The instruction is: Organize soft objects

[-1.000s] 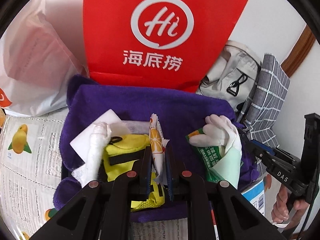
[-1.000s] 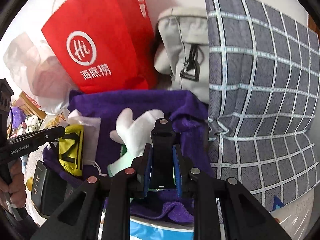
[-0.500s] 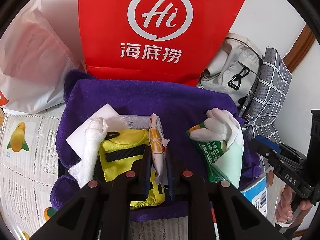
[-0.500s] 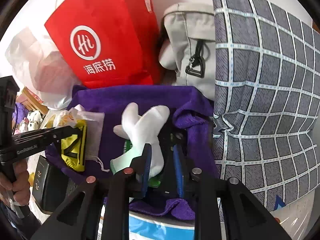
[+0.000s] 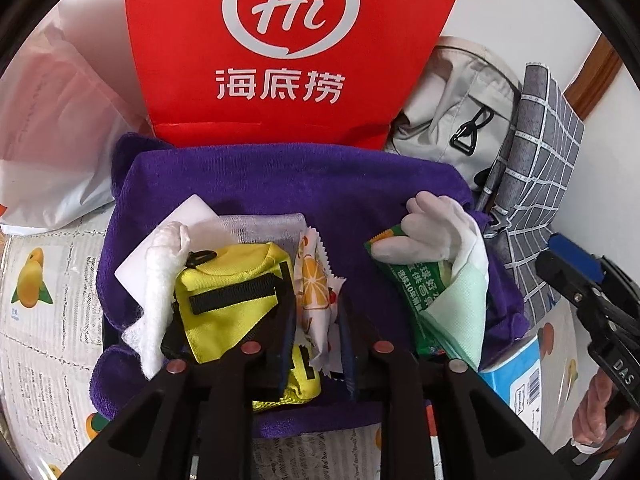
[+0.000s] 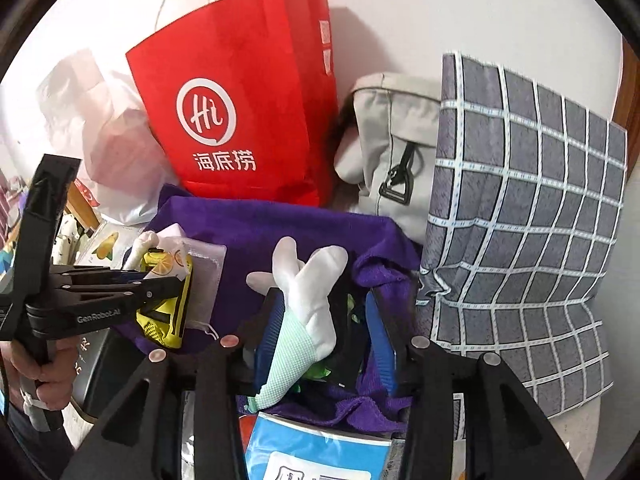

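The purple towel [image 5: 304, 184] lay spread out like a nest, and all the soft things sat on it. The left gripper [image 5: 316, 320] had its two fingers a little apart around the orange-print packet [image 5: 314, 292], near the middle of the towel; I could not tell if they were pinching it. A yellow pouch [image 5: 228, 292] lay just beside that packet, on the towel's left half, with a white fuzzy cloth [image 5: 160, 276] touching its far side. The right gripper [image 6: 324, 336] had its fingers wide apart around the white glove [image 6: 312, 296], on the towel's right side. The glove lay on top of a green packet [image 5: 416, 284]. A red paper bag [image 5: 288, 52] stood behind the towel. A gray checked cushion [image 6: 520, 232] leaned up to the right of the towel.
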Action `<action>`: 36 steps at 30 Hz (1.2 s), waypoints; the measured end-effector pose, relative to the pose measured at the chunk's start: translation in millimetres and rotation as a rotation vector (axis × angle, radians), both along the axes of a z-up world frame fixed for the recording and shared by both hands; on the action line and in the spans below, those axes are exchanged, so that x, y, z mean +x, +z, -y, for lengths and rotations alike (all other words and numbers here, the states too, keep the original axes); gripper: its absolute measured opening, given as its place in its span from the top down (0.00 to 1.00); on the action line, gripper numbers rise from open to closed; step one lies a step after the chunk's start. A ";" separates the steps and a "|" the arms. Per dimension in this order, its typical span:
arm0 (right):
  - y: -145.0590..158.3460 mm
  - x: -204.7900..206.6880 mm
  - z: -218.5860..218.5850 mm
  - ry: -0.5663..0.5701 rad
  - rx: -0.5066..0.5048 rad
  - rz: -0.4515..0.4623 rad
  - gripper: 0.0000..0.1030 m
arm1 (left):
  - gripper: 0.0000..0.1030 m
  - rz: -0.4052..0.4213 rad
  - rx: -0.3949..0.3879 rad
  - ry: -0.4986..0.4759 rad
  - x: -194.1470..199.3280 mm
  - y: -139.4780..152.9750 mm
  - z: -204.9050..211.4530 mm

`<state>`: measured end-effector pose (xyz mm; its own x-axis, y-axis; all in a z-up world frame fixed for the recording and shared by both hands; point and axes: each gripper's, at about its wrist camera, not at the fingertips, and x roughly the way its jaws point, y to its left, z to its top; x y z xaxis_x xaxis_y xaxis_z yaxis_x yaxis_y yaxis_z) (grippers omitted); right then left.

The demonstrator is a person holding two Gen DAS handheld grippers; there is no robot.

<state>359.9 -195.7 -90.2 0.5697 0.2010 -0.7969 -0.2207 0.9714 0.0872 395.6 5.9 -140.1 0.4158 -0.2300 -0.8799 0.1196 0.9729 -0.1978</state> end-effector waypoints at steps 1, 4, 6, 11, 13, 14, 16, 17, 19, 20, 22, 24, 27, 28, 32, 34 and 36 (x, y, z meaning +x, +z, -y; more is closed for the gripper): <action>1.5 -1.4 -1.8 0.004 -0.010 0.008 0.56 | 0.76 -0.003 0.001 0.002 0.1 -0.8 -0.9; 3.5 -4.7 -6.2 0.014 -0.031 0.024 0.54 | 0.62 -0.003 0.002 0.000 -0.1 -1.4 -2.1; 4.1 -5.4 -8.3 0.018 -0.039 0.028 0.52 | 0.54 0.013 0.024 -0.003 -0.8 0.0 0.0; 6.7 -7.4 -10.9 0.024 -0.048 0.036 0.50 | 0.41 0.022 0.021 -0.006 -1.8 5.8 -1.1; 9.0 -8.4 -11.7 0.025 -0.048 0.042 0.48 | 0.39 0.019 0.012 0.001 -1.3 7.6 -3.1; 9.9 -9.4 -11.8 0.023 -0.047 0.044 0.45 | 0.39 0.017 0.013 0.003 -1.3 8.6 -4.0; 13.1 -11.9 -13.2 0.016 -0.049 0.054 0.38 | 0.38 0.013 0.012 0.009 -2.2 11.0 -5.3; 14.6 -12.9 -13.8 0.013 -0.050 0.060 0.36 | 0.36 0.013 0.009 0.010 -3.3 12.6 -5.9; 19.2 -16.5 -15.8 0.004 -0.054 0.067 0.34 | 0.31 0.015 0.004 0.010 -6.4 16.9 -6.2; 21.2 -18.3 -17.0 0.000 -0.059 0.069 0.31 | 0.30 0.019 0.004 0.011 -8.8 20.2 -6.1; 27.0 -23.7 -20.1 -0.012 -0.073 0.085 0.25 | 0.26 0.031 0.017 0.015 -15.0 28.2 -5.5; 33.2 -32.3 -23.7 -0.019 -0.087 0.092 0.23 | 0.22 0.046 0.030 0.026 -22.7 35.6 -6.1; 40.1 -46.3 -25.1 -0.007 -0.075 0.081 0.23 | 0.19 0.056 0.031 0.036 -39.6 42.3 -7.2; 42.5 -51.7 -24.7 -0.010 -0.075 0.078 0.23 | 0.19 0.054 0.029 0.039 -45.8 44.2 -8.1; 49.9 -76.1 -20.5 -0.029 -0.051 0.051 0.23 | 0.19 0.076 0.009 0.054 -78.6 61.7 -13.2; 51.5 -91.7 -18.0 -0.042 -0.026 0.036 0.23 | 0.19 0.088 0.002 0.063 -93.0 68.7 -14.5; 51.6 -104.3 -16.0 -0.052 -0.018 0.026 0.22 | 0.18 0.104 0.015 0.068 -113.2 77.1 -14.4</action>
<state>255.7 -179.6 -38.7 0.5994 0.1565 -0.7850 -0.1719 0.9830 0.0646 282.5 20.3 -63.0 0.5189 -0.1855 -0.8345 0.0722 0.9822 -0.1734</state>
